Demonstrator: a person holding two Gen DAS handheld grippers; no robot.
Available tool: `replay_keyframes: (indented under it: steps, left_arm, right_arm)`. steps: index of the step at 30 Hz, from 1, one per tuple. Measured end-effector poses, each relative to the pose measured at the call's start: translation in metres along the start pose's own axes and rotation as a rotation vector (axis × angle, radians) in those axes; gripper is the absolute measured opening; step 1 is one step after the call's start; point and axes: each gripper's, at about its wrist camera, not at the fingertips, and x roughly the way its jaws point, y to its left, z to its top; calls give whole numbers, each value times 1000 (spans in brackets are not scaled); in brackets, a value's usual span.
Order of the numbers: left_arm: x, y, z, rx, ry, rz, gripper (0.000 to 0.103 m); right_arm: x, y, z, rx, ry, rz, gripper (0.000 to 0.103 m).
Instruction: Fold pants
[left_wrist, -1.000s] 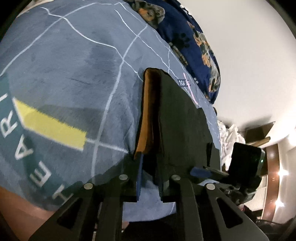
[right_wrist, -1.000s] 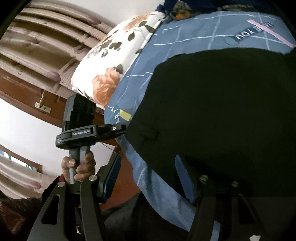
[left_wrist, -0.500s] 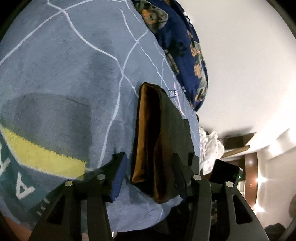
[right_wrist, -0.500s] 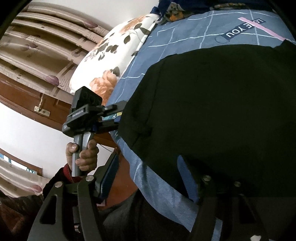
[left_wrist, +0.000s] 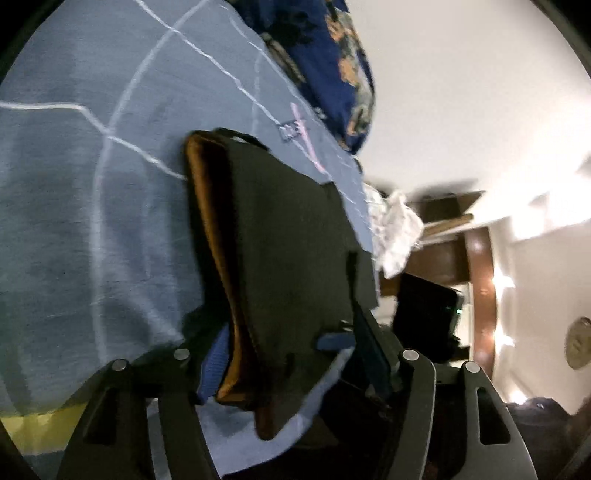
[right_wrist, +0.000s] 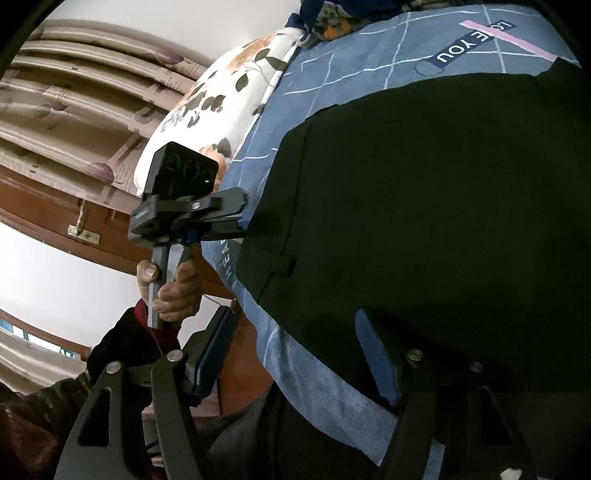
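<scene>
While both tools are sitting at the near edge of the bed, the left hand-held gripper (left_wrist: 291, 354) is straddling the corner of the folded pants (left_wrist: 280, 236), jaws spread wide, nothing pinched. The right hand-held gripper (right_wrist: 295, 350) is likewise spread apart, one blue pad over the bed's edge, the other at the pants' near hem; not gripping.

Pants are lying folded on the blue blanket (left_wrist: 92, 166), a flat dark rectangle stacked in layers, orange-brown lining showing along the left edge. Looks like the fold is mostly done.

My read for finishing: keep the jaws apart, press flat along the top layer, and square the stacked edges so the lining isn't peeking out. If another fold is needed, pinch all layers at the near corners together, or the stack is going to shear.

Fabric is reading as matte, thick, soft; probably fleece-lined, so bulky at the creases. Blanket is plush with thin white grid lines. Farther back, a floral pillow (right_wrist: 221, 96) and a dark patterned quilt (left_wrist: 332, 66) are lying at the head end.
</scene>
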Motion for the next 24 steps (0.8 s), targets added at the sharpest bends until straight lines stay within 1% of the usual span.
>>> replay_keyframes:
  steps: [2,3,4,5,6,9,10,11,12,14,15,16,17,18,19,20,21,22,23,24]
  left_arm:
    - [-3,1,1,-2,-4,-25,65]
    - [-4,3,2,-13,-13,-17,65]
    - [-4,6,3,-24,-30,28,65]
    - [-2,6,4,-23,-39,70,61]
    - [-1,3,4,-10,-36,82,61]
    - [10,-10,1,70,11,190,61]
    - [14,-15,0,94,22,211,62]
    - [17,-16,1,96,33,211,63]
    - [19,-17,3,83,39,196,63]
    - [20,-16,6,53,23,185,63]
    - [21,-17,6,56,12,182,63]
    - [21,-19,3,75,6,197,63]
    - [24,-24,1,116,3,241,61]
    - [27,-27,-1,144,-2,267,59]
    - [29,-29,-5,178,-9,303,55]
    - [29,-29,-7,187,-12,317,48]
    - [28,-28,-8,190,-19,333,44]
    - [25,-25,-8,183,-29,351,34]
    - [24,-22,-9,170,-35,353,30]
    - [22,-18,-9,148,-45,342,30]
  right_arm:
    - [0,0,-1,-2,0,0,67]
    - [0,0,-1,-2,1,1,67]
    - [1,0,0,-2,1,4,67]
    - [1,0,0,-2,1,4,68]
    - [1,0,0,-1,1,2,68]
    - [1,0,2,4,2,4,68]
    - [0,0,3,6,2,4,69]
    - [0,1,3,9,1,6,69]
    - [0,1,4,10,-1,8,69]
    - [-1,0,5,14,-3,9,69]
    - [-1,0,5,18,-4,11,70]
    - [-3,-1,5,25,-8,16,70]
    - [-4,-2,6,29,-11,19,70]
    - [-5,-3,6,32,-16,21,71]
    - [-8,-4,7,33,-21,22,71]
    - [-9,-4,7,32,-25,23,71]
    - [-12,-5,8,33,-30,26,71]
    - [-13,-4,9,35,-34,28,71]
    - [-14,-5,9,36,-38,31,71]
    - [-16,-5,10,36,-43,33,71]
